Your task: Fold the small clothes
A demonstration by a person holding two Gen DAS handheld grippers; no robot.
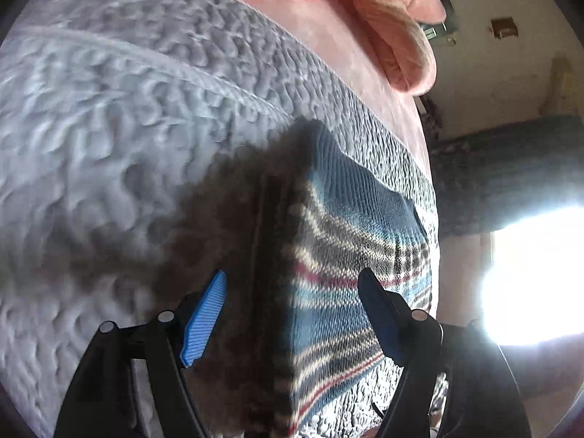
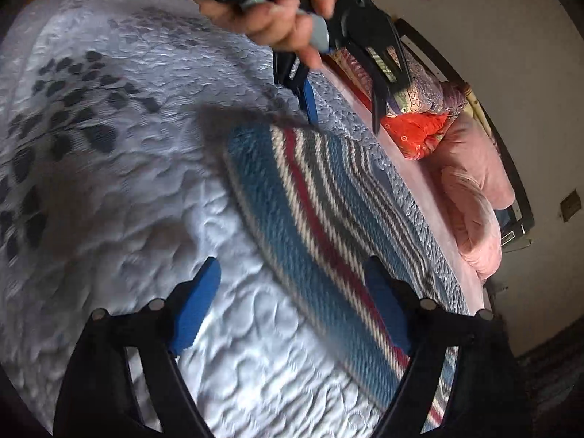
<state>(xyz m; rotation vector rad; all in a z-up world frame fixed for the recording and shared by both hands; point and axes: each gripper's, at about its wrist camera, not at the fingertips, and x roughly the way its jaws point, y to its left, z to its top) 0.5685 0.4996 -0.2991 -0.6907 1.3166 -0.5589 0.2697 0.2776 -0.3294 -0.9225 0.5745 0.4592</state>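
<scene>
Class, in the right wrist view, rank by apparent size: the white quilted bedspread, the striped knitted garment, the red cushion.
1. white quilted bedspread
2. striped knitted garment, though nearness to the camera enlarges it
3. red cushion

You are working over a bed covered by a pale, puckered quilt (image 2: pixel 109 189) printed with dark leaves (image 2: pixel 54 116), with a pink sheet (image 1: pixel 350 73) showing beyond its edge. At the far side you have pink pillows (image 2: pixel 471 204), an orange-red cushion (image 2: pixel 419 131) and a patterned bundle (image 2: pixel 427 87) stacked by the dark bed frame (image 2: pixel 511 182), under a cream wall (image 2: pixel 492 36) that carries small brown fittings (image 1: pixel 503 27). From your left camera, hard white light (image 1: pixel 529 277) burns in low on the right, washing out whatever lies there.
</scene>
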